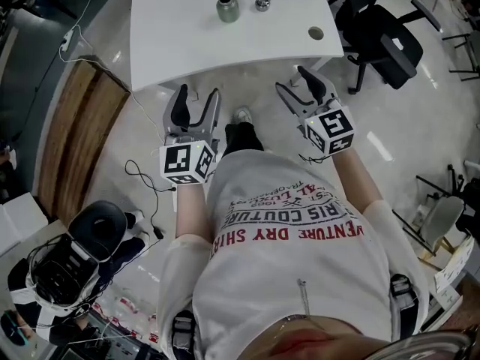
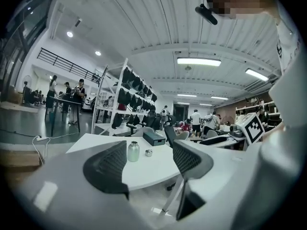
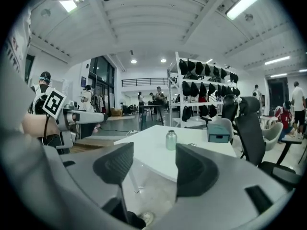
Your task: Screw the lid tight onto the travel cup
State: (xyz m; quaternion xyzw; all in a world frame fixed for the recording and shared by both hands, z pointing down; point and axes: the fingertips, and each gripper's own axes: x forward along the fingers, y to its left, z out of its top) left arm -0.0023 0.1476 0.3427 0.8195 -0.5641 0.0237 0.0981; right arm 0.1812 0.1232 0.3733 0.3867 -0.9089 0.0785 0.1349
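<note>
Left gripper (image 1: 196, 100): centre-left of the head view, just ahead of the person's shirt (image 1: 300, 246); jaws apart, nothing between them
Right gripper (image 1: 294, 81): centre-right of the head view, level with the other; jaws also apart and empty
Table (image 1: 172, 43): white, across the top of the head view, beyond both grippers and not touched by either
Cup (image 1: 227, 9): grey-green, upright near the table's far edge, top centre of the head view; seen far off between the jaws in the left gripper view (image 2: 133, 151)
Lid (image 1: 262, 4): small and metallic, on the table just right of the cup, not touching it
Chair (image 1: 382, 40): black, upper right, past the table's right end
</note>
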